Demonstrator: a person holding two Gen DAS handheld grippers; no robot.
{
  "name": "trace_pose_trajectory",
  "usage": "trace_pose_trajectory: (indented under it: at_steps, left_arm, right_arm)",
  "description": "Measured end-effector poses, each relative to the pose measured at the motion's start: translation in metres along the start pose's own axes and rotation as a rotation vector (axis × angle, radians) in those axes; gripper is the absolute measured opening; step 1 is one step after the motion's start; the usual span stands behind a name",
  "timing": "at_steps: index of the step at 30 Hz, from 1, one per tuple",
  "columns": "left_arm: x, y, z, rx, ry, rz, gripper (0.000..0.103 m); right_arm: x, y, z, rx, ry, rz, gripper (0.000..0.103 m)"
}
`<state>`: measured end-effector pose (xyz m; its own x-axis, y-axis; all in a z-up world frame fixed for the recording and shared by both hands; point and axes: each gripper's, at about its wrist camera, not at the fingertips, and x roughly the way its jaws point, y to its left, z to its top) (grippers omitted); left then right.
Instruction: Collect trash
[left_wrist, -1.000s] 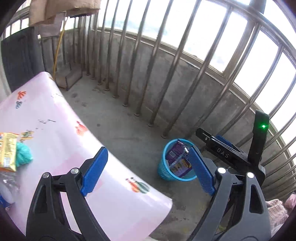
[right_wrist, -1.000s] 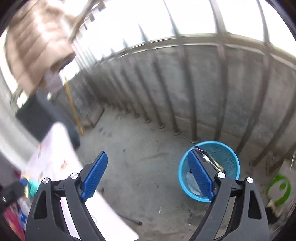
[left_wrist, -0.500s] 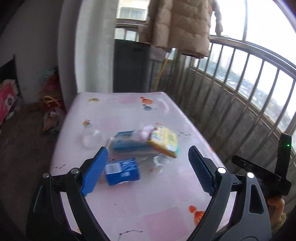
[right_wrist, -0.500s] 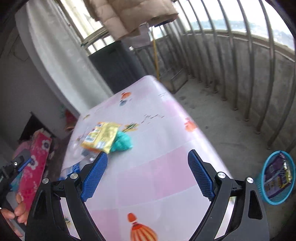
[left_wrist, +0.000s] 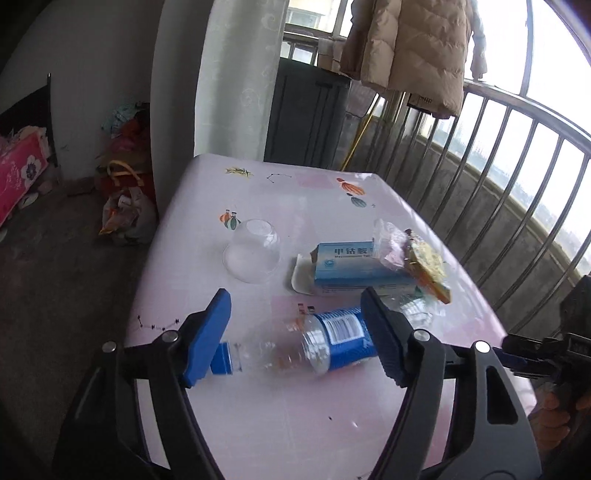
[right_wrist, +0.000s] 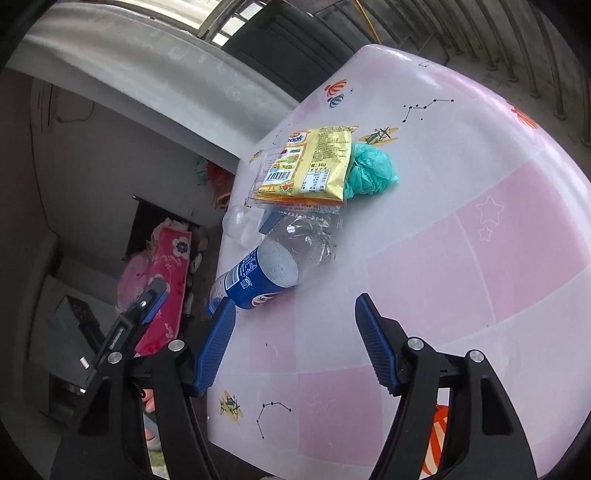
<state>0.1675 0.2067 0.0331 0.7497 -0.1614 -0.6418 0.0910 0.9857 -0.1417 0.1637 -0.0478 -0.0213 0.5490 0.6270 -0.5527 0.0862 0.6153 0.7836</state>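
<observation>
Both the left gripper (left_wrist: 295, 332) and right gripper (right_wrist: 295, 339) are released and empty, while bottle (left_wrist: 314, 347), box (left_wrist: 354, 269), wrapper (right_wrist: 310, 162) and cup (left_wrist: 253, 251) await collection on the bench (right_wrist: 480, 240).

A pink patterned table (left_wrist: 332, 192) stands beside a metal balcony railing (left_wrist: 517, 155). Daylight enters through the railing. A beige padded coat (left_wrist: 410, 48) hangs above a dark cabinet (left_wrist: 306, 114).

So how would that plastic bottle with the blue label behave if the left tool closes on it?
The plastic bottle looks empty, so probably light. Its clear end looks crumpled in the right wrist view, so the wall likely buckles. Lying on its side between the left tool's fingers, it may roll.
</observation>
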Motion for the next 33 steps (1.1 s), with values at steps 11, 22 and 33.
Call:
trace_pose_trajectory:
  at_steps: [11, 22, 33]
  left_arm:
    - [0.046, 0.002, -0.025, 0.067, 0.257, -0.113, 0.04]
    - [0.004, -0.038, -0.079, 0.025, 0.361, -0.386, 0.041]
    - [0.002, -0.094, -0.097, 0.133, 0.35, -0.5, 0.04]
  right_arm:
    - [0.032, -0.018, -0.004, 0.073, 0.124, 0.029, 0.062]
    - [0.065, -0.016, -0.023, 0.104, 0.218, 0.042, 0.057]
    - [0.039, -0.018, -0.011, 0.06, 0.171, -0.047, 0.054]
